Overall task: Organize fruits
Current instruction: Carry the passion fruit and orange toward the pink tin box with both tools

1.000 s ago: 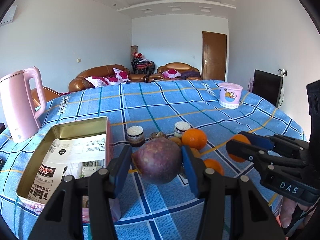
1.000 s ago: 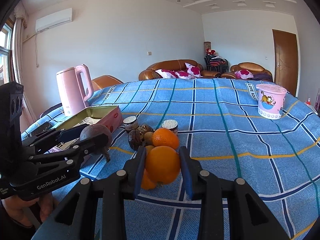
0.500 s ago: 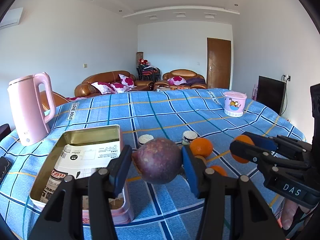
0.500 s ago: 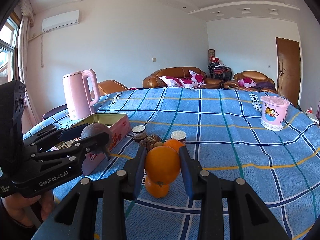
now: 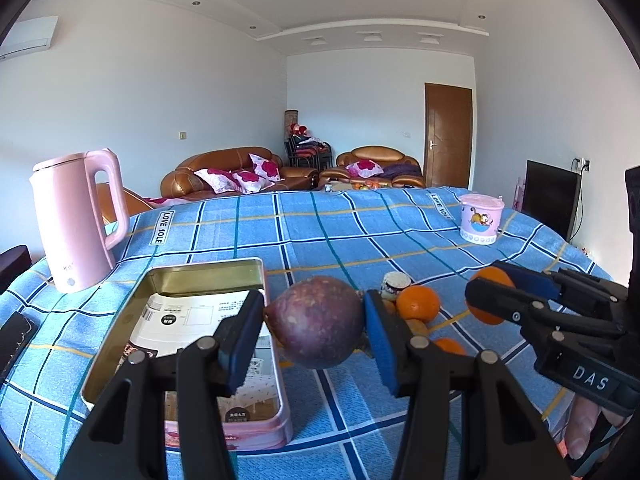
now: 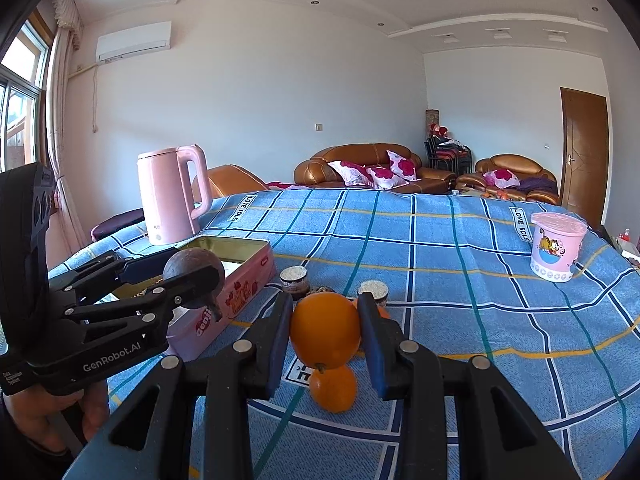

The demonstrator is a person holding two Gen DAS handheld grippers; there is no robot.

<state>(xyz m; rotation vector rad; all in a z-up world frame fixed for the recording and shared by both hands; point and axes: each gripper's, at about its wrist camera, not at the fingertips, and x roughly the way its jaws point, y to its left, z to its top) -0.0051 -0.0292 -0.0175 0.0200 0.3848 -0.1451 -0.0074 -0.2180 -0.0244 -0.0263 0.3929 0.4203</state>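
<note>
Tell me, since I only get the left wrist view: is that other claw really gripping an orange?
Observer: Yes. The right wrist view shows the right claw with both pads pressed on the orange.
Visitor: I count one small jar. Any more?
Observer: Two. There is a jar by the pink tin and a second jar; the purple fruit blocks one from your view.
Visitor: What's beyond the kettle?
Observer: A window with a curtain.
</note>
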